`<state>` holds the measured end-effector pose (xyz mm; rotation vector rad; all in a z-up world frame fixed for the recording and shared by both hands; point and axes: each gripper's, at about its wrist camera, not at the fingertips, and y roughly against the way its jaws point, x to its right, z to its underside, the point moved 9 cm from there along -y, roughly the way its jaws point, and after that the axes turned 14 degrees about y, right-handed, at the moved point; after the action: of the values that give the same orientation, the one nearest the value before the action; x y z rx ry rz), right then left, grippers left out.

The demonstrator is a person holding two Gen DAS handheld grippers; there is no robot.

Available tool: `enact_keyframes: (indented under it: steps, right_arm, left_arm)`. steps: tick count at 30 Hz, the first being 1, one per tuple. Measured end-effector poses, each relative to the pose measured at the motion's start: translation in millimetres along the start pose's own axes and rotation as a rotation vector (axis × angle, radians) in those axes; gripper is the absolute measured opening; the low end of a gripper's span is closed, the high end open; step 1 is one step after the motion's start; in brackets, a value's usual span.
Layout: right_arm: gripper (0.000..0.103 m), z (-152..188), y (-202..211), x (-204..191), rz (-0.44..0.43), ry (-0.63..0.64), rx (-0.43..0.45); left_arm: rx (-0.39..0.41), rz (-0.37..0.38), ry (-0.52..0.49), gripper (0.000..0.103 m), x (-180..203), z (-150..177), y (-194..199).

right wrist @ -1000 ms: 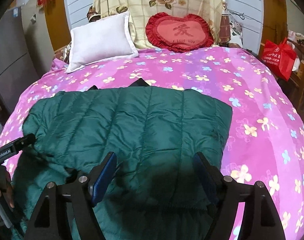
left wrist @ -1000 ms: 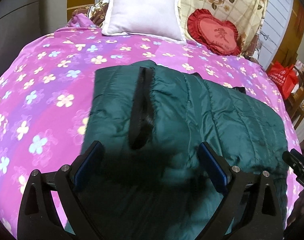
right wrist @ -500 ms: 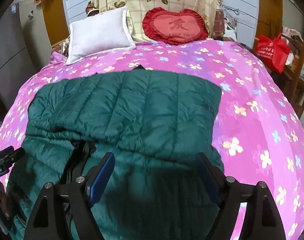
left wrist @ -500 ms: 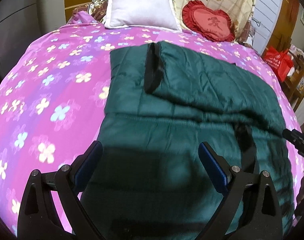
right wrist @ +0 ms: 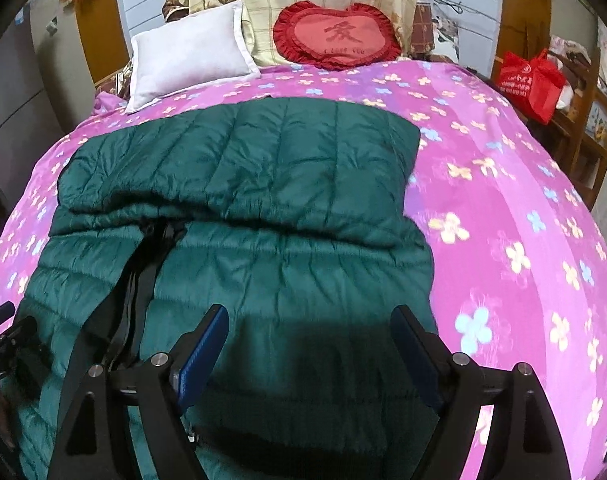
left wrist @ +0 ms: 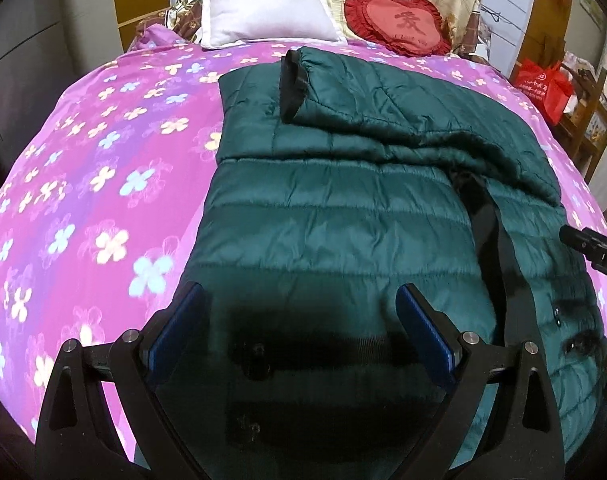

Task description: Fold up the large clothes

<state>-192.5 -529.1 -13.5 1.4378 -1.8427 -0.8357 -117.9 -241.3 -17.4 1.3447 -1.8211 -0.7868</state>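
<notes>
A dark green quilted jacket (left wrist: pixel 335 216) lies on the pink flowered bed (left wrist: pixel 83 184). Its sleeves are folded across the upper part, with a black cuff (left wrist: pixel 293 80) at the far left. A black zipper strip (left wrist: pixel 491 240) runs down its front. My left gripper (left wrist: pixel 303 320) is open and empty above the jacket's near left hem. In the right wrist view the jacket (right wrist: pixel 243 208) fills the middle, and my right gripper (right wrist: pixel 309 340) is open and empty above its near right part. The right gripper's edge shows at the right of the left wrist view (left wrist: pixel 591 244).
A white pillow (left wrist: pixel 263 4) and a red heart cushion (left wrist: pixel 399 24) lie at the head of the bed. A red bag (right wrist: pixel 529 84) sits on a wooden shelf to the right. A grey cabinet (left wrist: pixel 19 40) stands at the left.
Both grippers have pulled back toward the near edge of the bed. More of the jacket's lower body and the zipper strip now show.
</notes>
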Motion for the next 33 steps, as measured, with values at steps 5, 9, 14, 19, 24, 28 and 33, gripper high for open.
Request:
enact_keyframes:
  steps: [5, 9, 14, 19, 24, 28, 33]
  right_arm:
    - [0.081, 15.2, 9.2, -4.9, -0.004, -0.001, -0.008]
    - [0.083, 24.3, 18.3, -8.0, -0.011, -0.009, -0.008]
    - [0.084, 40.8, 28.8, -12.6, -0.012, -0.004, -0.018]
    - [0.084, 54.8, 35.8, -15.8, -0.015, 0.002, -0.026]
    - [0.084, 66.1, 42.1, -19.5, -0.019, -0.001, -0.030]
    - [0.084, 75.8, 46.4, -19.8, -0.015, 0.003, -0.040]
    - [0.084, 85.8, 52.0, -16.3, -0.013, -0.001, -0.047]
  left_arm:
    - [-0.001, -0.001, 0.016, 0.096, -6.0, 7.4, 8.4]
    - [-0.009, 0.000, 0.025, 0.096, -11.6, 13.3, 15.1]
    - [-0.018, 0.002, 0.030, 0.096, -24.4, 21.0, 24.9]
    - [-0.032, 0.000, 0.049, 0.096, -39.6, 28.4, 35.0]
    - [-0.031, 0.006, 0.055, 0.096, -48.3, 34.3, 46.6]
    - [-0.050, 0.007, 0.055, 0.096, -56.1, 43.1, 54.2]
    - [-0.068, 0.005, 0.083, 0.096, -69.2, 51.5, 58.9]
